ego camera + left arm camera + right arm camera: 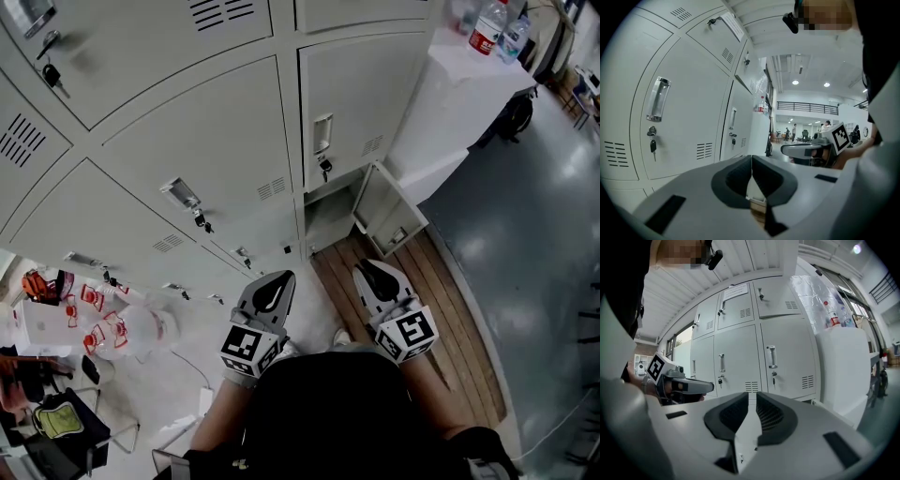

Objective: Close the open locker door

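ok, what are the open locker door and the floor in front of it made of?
Open locker door: probably painted sheet metal, matte light grey; it is thin, with a raised rim round its inner face.
Floor strip: looks like wood planks, brown, with parallel board seams.

Pale grey lockers, brown boards, black-and-white markers.

On my feed the lockers (187, 131) and the open locker door (386, 208) are the same pale grey. The wooden platform (412, 281) below them is striped in brown planks, and the floor (534, 234) beside it is a dark blue-grey with a sheen. My left gripper (278, 279) and right gripper (367, 270) are light grey with black pads, each with a cube (248, 345) patterned in black-and-white squares. The person's top (328, 412) is black. The bottle (487, 28) has a red label, the clear bags (112, 323) carry red print, and the bag (58, 420) near them is yellow-green.
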